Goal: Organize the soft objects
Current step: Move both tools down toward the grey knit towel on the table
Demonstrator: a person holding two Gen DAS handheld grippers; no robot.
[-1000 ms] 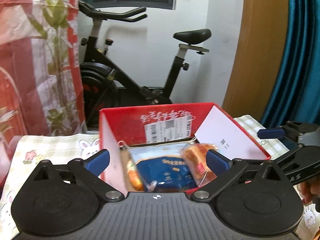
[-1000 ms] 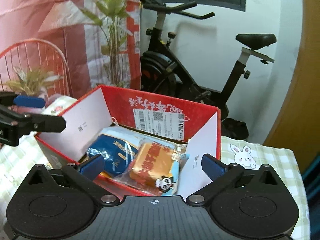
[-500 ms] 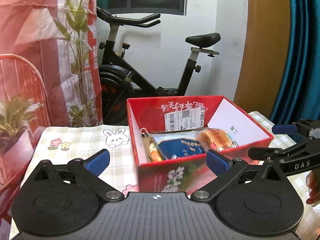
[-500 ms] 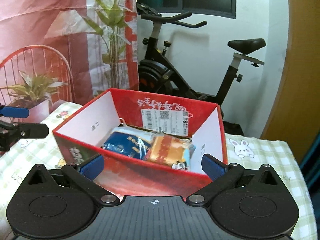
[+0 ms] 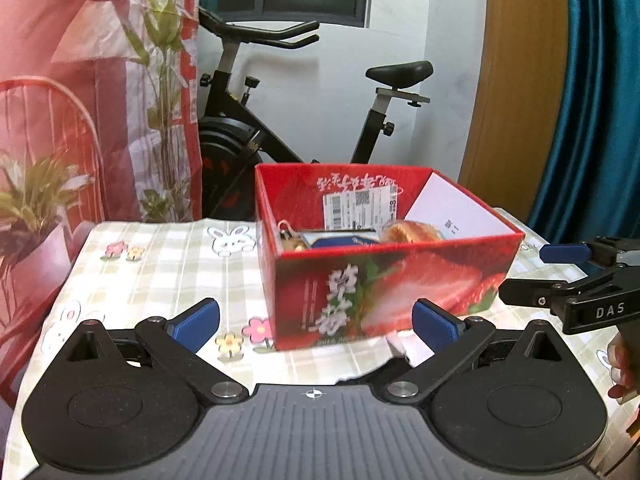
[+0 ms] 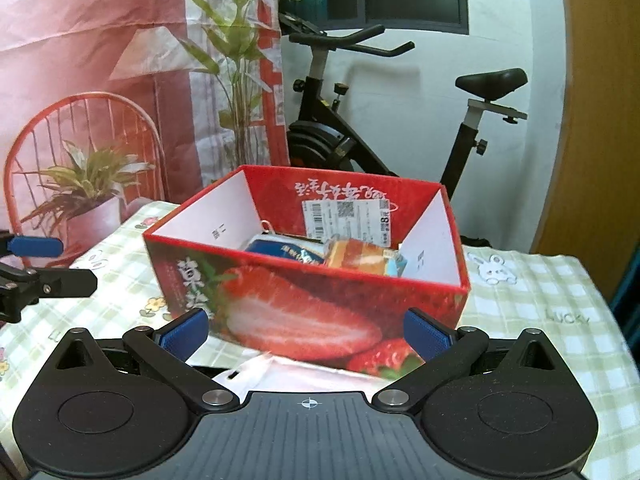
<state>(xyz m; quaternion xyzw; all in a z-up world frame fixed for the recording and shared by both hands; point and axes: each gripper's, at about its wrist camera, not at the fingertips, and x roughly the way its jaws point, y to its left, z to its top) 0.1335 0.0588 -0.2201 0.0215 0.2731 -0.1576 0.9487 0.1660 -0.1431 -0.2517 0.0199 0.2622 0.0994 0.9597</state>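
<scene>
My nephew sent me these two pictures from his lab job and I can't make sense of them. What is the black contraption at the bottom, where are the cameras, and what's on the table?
There is no robot here: a person holds a hand-held gripper in each hand. Each gripper carries a wide-angle camera that looks forward along its two blue-tipped fingers, so the black shape at the bottom is the gripper itself.

One picture comes from the left gripper; the other from the right gripper. Each also catches the other tool at its edge. Both are open and hold nothing.

On the checked tablecloth stands an open red box printed with strawberries. Inside lie soft snack packets, among them a blue packet and a wrapped bun. Behind the table stands an exercise bike.
</scene>
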